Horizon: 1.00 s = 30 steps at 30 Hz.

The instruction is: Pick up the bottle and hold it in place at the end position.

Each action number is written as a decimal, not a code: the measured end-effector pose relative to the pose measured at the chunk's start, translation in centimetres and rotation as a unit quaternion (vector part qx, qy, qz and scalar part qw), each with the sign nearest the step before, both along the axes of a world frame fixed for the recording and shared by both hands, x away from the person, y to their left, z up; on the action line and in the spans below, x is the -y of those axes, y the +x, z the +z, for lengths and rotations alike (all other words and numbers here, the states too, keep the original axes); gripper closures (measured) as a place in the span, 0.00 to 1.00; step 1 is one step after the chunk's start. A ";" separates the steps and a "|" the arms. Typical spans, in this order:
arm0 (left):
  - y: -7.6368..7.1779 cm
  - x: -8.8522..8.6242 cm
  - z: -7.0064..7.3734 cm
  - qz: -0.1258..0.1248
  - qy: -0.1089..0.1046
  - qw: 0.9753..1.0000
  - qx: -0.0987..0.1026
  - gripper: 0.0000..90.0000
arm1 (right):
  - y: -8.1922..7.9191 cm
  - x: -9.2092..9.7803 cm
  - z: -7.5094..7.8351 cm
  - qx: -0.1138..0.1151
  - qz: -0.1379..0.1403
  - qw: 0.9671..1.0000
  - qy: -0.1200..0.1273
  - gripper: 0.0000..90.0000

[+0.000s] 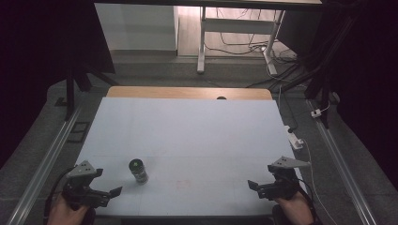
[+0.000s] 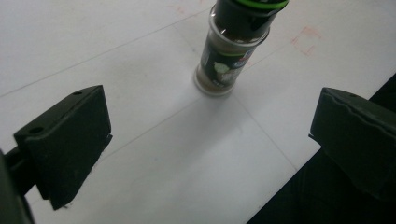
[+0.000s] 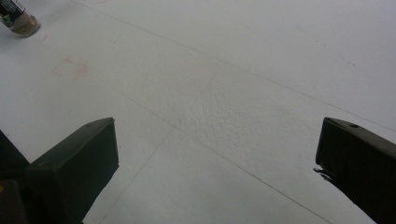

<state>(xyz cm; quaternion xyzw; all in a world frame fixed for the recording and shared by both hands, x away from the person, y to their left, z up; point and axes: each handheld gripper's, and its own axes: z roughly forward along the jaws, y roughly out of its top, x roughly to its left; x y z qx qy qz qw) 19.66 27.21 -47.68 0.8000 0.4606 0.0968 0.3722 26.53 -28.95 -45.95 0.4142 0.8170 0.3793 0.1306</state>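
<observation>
So the jar (image 1: 138, 170) stands upright on the white table (image 1: 187, 136), near the front edge on the left side, and nothing is touching it. It has a dark lid with a green ring, brownish stuff inside, probably a spice. The left gripper (image 1: 112, 192) sits just beside it, jaws spread wide and pointed roughly its way. In the left gripper view the jar (image 2: 231, 51) is straight ahead between the two jaws but a bit farther out, so I'd guess it's lined up for a grab and just needs to push forward.

The right gripper (image 1: 252, 184) is well apart from it at the front right corner, also wide open and holding nothing, looks parked to me.

The table top is plain white with thin seam lines and a faint red square (image 3: 70, 69) marked on it. The room is dim, with grey floor, rails along both sides, and a desk frame and cables at the back.
</observation>
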 end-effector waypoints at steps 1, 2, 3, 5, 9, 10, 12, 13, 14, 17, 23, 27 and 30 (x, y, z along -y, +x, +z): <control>0.1 0.1 0.0 -0.003 -0.001 1.000 0.001 0.00 | 0.0 0.0 0.0 0.000 0.001 1.000 -0.001 0.00; 0.2 0.2 0.0 -0.006 -0.002 1.000 0.002 0.00 | 0.0 0.0 0.0 0.000 0.001 1.000 -0.001 0.00; 0.3 0.3 0.1 -0.010 -0.003 1.000 0.005 0.00 | 0.0 0.0 0.0 0.000 0.001 1.000 -0.001 0.00; 0.5 0.5 0.1 -0.018 -0.005 1.000 0.009 0.00 | 0.0 0.0 0.0 -0.002 0.001 1.000 -0.001 0.00; 1.0 0.8 0.0 -0.027 -0.013 0.999 0.016 0.00 | 0.0 0.0 0.0 -0.002 0.002 1.000 0.000 0.00; 1.1 0.9 0.0 -0.028 -0.016 0.999 0.017 0.00 | 0.0 0.0 0.0 -0.002 0.002 1.000 0.000 0.00; 1.4 1.1 0.0 -0.028 -0.015 0.999 0.017 0.00 | 0.0 0.0 0.0 -0.002 0.002 1.000 -0.001 0.00; 1.5 1.2 -0.1 -0.029 -0.014 0.999 0.017 0.00 | 0.0 0.0 0.0 -0.002 0.002 1.000 -0.001 0.00; 1.7 1.4 -0.1 -0.030 -0.011 0.999 0.019 0.00 | 0.0 0.0 0.0 -0.003 0.002 1.000 -0.001 0.00; 2.0 1.9 -0.2 -0.031 -0.005 0.999 0.025 0.00 | 0.1 0.0 0.0 -0.003 0.003 1.000 -0.003 0.00; 2.9 2.6 -0.1 -0.032 -0.006 0.999 0.019 0.00 | 0.1 -0.1 -0.1 -0.004 0.004 1.000 -0.005 0.00; 3.8 3.2 -0.2 -0.037 0.005 0.999 0.019 0.00 | 0.1 -0.1 -0.1 -0.004 0.005 1.000 -0.005 0.00; 4.6 3.4 -0.4 -0.043 0.004 0.999 0.011 0.00 | 0.1 -0.2 -0.1 -0.005 0.006 1.000 -0.007 0.00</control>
